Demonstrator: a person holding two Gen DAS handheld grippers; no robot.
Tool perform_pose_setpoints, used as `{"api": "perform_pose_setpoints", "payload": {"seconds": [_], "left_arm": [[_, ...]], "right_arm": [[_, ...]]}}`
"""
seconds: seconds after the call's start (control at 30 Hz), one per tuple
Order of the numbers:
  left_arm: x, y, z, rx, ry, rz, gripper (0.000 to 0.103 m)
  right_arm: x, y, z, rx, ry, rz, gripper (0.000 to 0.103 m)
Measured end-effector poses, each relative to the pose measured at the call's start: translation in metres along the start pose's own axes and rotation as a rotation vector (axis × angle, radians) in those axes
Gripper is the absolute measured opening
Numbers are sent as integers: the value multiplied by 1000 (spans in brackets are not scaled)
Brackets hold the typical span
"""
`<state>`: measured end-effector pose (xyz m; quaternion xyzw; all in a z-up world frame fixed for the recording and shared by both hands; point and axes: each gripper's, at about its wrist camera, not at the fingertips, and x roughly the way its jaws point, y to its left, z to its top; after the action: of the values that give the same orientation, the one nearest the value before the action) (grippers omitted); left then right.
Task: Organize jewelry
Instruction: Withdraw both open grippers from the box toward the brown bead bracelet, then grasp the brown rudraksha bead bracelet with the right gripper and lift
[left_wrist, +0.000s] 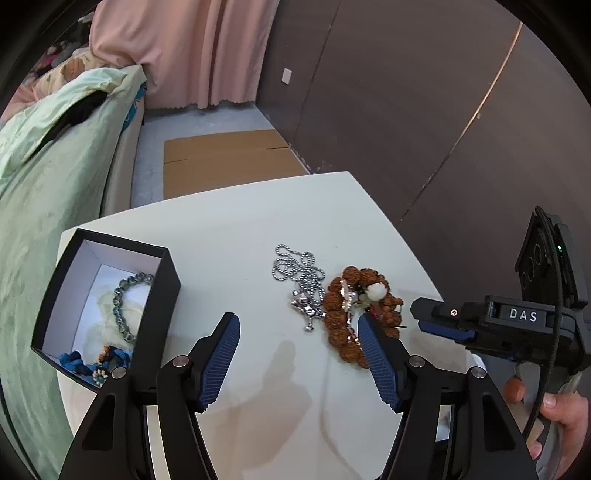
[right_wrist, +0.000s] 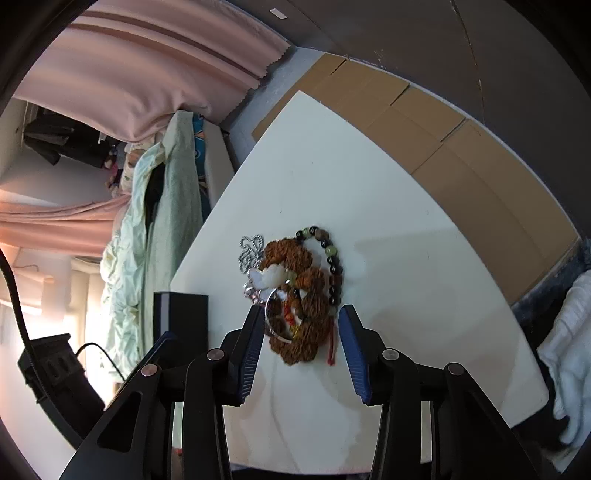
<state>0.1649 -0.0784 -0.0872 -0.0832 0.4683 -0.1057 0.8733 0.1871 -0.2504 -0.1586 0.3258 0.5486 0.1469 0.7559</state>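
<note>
Right hand-held gripper straddles the brown bead bracelet, pads apart.

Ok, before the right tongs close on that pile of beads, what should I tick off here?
1. Right tongs open, straddling the brown bead bracelet: ok.
2. Only one piece between the fingers: not ok; a thin silver bangle and a red tassel lie there too.
3. Dark bead string clear of the bracelet: not ok, it touches.
4. Silver chain free of the pile: cannot tell.
5. Black box open, with room: ok.
6. Left tongs open, holding nothing: ok.
</note>
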Motion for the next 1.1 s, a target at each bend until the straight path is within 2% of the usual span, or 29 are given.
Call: {"api": "perform_pose_setpoints", "payload": {"seconds": [0.33, 0.4, 0.47, 0.57, 0.8, 1.1], "left_arm": [[4, 8, 6, -11, 5, 12, 68], [3, 8, 6, -11, 6, 10, 68], [2, 7, 6, -8, 3, 10, 68], [-1, 6, 4, -4, -1, 10, 68], [-9, 8, 0, -24, -13, 14, 68], [-11, 5, -3, -15, -16, 18, 68]], "right_arm": [[29, 1, -4, 1, 99, -49, 38], [29, 3, -5, -13, 94, -66, 34], [31, 3, -5, -5, 97, -71, 21], [25, 5, -7, -5, 94, -19, 21], [-17, 27, -13, -104, -16, 162, 20], [-52, 29, -18, -113, -124, 323, 20]]}}
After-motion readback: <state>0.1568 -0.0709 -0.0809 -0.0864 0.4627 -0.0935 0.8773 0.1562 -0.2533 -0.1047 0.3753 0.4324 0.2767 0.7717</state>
